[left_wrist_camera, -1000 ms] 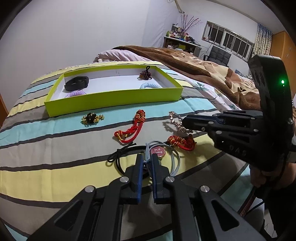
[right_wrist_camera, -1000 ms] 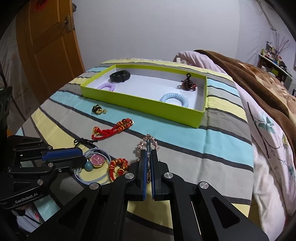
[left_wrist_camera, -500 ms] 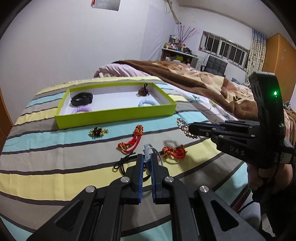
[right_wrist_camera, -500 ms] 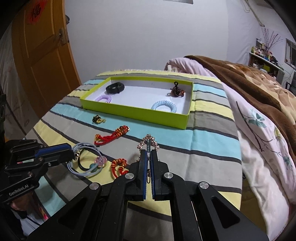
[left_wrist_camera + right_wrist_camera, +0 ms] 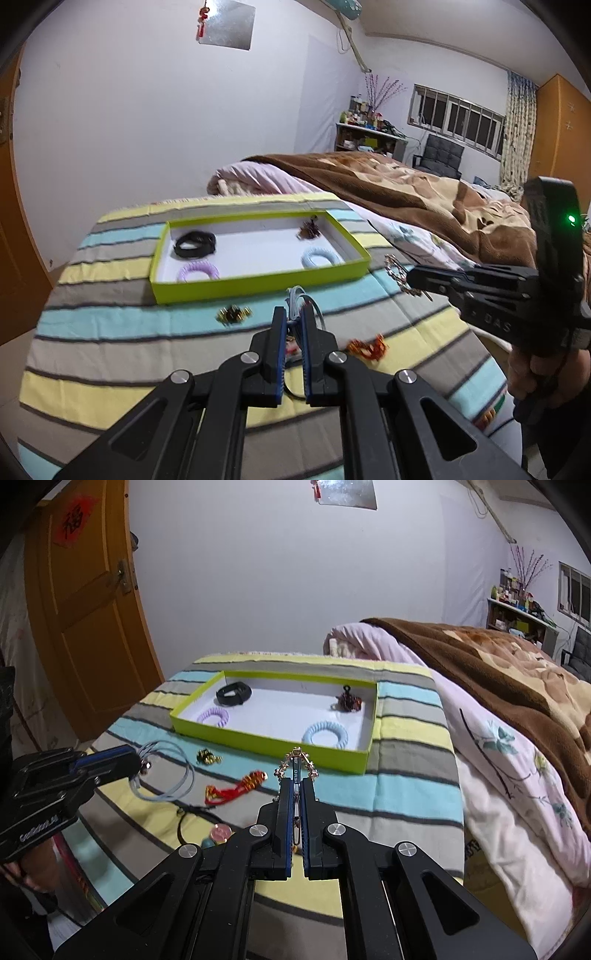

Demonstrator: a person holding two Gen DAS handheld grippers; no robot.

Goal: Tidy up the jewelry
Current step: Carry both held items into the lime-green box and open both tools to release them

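Note:
A lime-green tray (image 5: 258, 286) (image 5: 332, 757) lies on the striped bed and holds a black band (image 5: 195, 244), a lilac coil (image 5: 198, 272), a blue coil (image 5: 325, 735) and a dark beaded piece (image 5: 348, 702). My left gripper (image 5: 294, 314) (image 5: 138, 762) is shut on a grey-blue cord necklace (image 5: 168, 775), lifted above the bed. My right gripper (image 5: 295, 775) (image 5: 408, 275) is shut on a rose-gold chain bracelet (image 5: 295, 762) (image 5: 397, 275), held in the air short of the tray's near wall.
On the bedspread lie a gold and black piece (image 5: 232, 314) (image 5: 207, 757), a red knotted cord (image 5: 236, 788), a red and gold piece (image 5: 367, 347) and a black cord (image 5: 192, 812). A brown blanket (image 5: 424, 206) covers the bed to the right. A wooden door (image 5: 85, 620) stands at left.
Both grippers have risen well above the bed, each keeping its piece. The grey-blue cord necklace came off the bedspread with the left gripper. The tray now looks farther below.

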